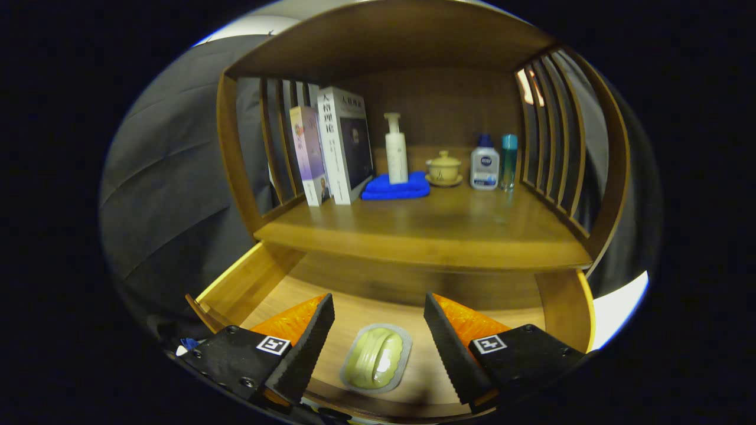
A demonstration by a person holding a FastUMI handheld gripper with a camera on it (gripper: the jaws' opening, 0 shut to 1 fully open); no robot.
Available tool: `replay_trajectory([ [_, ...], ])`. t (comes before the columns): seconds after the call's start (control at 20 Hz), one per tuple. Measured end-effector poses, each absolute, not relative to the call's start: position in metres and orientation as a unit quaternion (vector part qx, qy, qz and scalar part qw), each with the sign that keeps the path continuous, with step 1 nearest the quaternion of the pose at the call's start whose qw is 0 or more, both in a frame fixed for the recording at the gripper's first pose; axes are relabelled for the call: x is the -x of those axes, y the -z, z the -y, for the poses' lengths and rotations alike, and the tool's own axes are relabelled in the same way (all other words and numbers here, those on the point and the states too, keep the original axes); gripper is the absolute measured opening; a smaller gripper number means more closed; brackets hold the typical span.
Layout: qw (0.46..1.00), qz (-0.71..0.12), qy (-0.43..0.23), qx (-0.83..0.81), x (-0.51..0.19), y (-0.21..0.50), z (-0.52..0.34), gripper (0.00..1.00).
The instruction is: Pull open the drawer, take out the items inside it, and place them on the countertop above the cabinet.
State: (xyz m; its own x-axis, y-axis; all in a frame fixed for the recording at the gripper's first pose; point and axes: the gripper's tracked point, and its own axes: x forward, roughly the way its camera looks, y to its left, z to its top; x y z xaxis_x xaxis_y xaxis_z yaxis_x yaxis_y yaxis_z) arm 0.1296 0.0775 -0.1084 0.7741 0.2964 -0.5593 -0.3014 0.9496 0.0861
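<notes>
One drawer [254,283] stood pulled open beneath the countertop [437,227], so you had access from above. Its side walls and the overhanging countertop edge bounded your lift path; bare counter lay forward of the blue cloth [396,188]. Your gripper [378,348] was spread wide, fingers either side of the packaged green item [377,358], holding nothing.

The open drawer [366,307] lies bare around the green packet [376,358], which sits in the gap of the gripper [378,339] (fingers spread wide). The countertop [437,227] is free in front; the blue cloth [396,188], books [333,150] and bottles [485,168] crowd its back.
</notes>
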Motion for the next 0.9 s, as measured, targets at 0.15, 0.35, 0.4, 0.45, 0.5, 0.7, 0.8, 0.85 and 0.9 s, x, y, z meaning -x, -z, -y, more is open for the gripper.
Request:
replay_trajectory([
  [0.15,0.916,-0.355,-0.187,0.004,-0.12,0.134,-0.089,0.98],
  [0.35,0.888,-0.417,-0.192,-0.001,-0.108,0.158,-0.088,0.93],
  [0.4,0.886,-0.423,-0.191,-0.002,-0.109,0.16,-0.087,0.89],
  [0.45,0.881,-0.432,-0.191,-0.004,-0.109,0.164,-0.088,0.86],
  [0.5,0.878,-0.443,-0.182,-0.002,-0.11,0.17,-0.086,0.82],
  [0.7,0.864,-0.47,-0.182,-0.001,-0.104,0.181,-0.085,0.58],
  [0.8,0.861,-0.473,-0.188,-0.02,-0.103,0.184,-0.09,0.42],
  [0.85,0.86,-0.473,-0.188,-0.031,-0.103,0.183,-0.09,0.27],
  [0.9,0.862,-0.469,-0.191,-0.03,-0.102,0.182,-0.089,0.21],
])
